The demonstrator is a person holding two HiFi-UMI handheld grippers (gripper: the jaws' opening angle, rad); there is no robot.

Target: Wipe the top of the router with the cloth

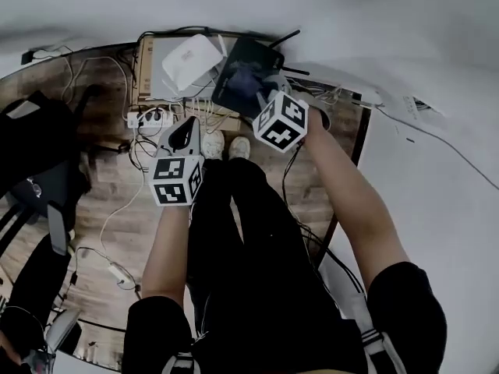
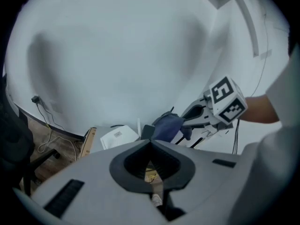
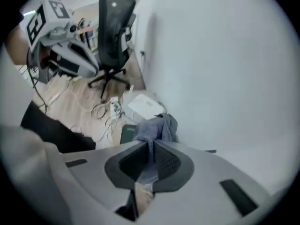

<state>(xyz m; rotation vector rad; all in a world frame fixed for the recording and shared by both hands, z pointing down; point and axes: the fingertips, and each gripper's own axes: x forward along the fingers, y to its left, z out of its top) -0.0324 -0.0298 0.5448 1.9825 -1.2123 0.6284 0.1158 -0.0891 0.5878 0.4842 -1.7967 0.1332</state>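
A black router (image 1: 234,67) with antennas lies on the floor by the wall, and a blue cloth (image 1: 256,77) lies bunched on its top. My right gripper (image 1: 268,85) reaches down over the router and is shut on the cloth. In the right gripper view the cloth (image 3: 157,127) hangs from the shut jaws (image 3: 151,144) above the router (image 3: 127,134). My left gripper (image 1: 189,125) hovers to the left of the router, shut with nothing in it. The left gripper view shows its shut jaws (image 2: 150,142), the cloth (image 2: 166,125) and the right gripper (image 2: 199,116) beyond.
A white router (image 1: 191,59) sits on a cardboard box (image 1: 144,72) left of the black one. A power strip (image 1: 152,119) and loose cables (image 1: 117,209) lie on the wooden floor. An office chair (image 3: 112,32) stands at the left. My shoes (image 1: 226,145) are just before the routers.
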